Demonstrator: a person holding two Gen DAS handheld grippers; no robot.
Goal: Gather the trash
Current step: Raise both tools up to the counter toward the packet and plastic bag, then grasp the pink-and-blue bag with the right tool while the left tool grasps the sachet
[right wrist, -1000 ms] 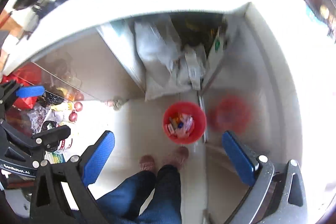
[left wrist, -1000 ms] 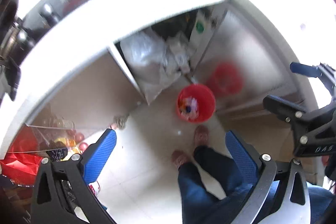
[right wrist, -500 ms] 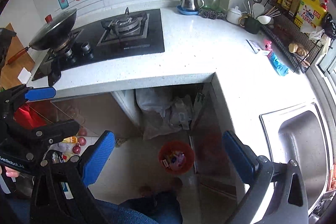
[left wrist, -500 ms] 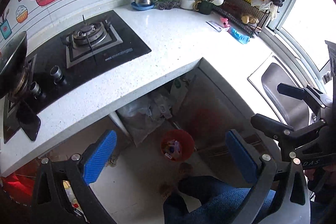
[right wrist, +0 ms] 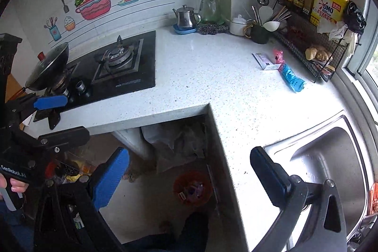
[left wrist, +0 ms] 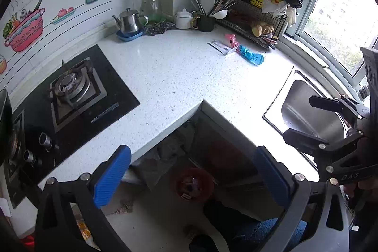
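Nearest you, both tools were empty: your left gripper (left wrist: 191, 171) had its blue-padded jaws spread wide with nothing between them, and your right gripper (right wrist: 189, 176) was spread just as wide, also holding nothing. Both hung above the floor gap at the inner corner of the white speckled stone countertop (left wrist: 179, 77).

Below them, on the floor, stood the round red plastic waste bin (left wrist: 195, 184) (right wrist: 192, 188), already holding a few scraps and wrappers, so some collecting looked done.

Farther off, on the right part of the countertop near the black wire rack (left wrist: 250, 20), three pieces lay close together: a flat white paper packet (left wrist: 219, 47) (right wrist: 265, 61), a crumpled pink wrapper (left wrist: 231, 39) (right wrist: 278, 56) just beside it, and a blue plastic wrapper (left wrist: 250, 56) (right wrist: 291, 78) touching or nearly touching the packet. Neither gripper was near them. I judged these to be the trash left to pick up, so the task was only partly finished. The steel sink (right wrist: 330, 157) on the right showed no litter in the visible part.
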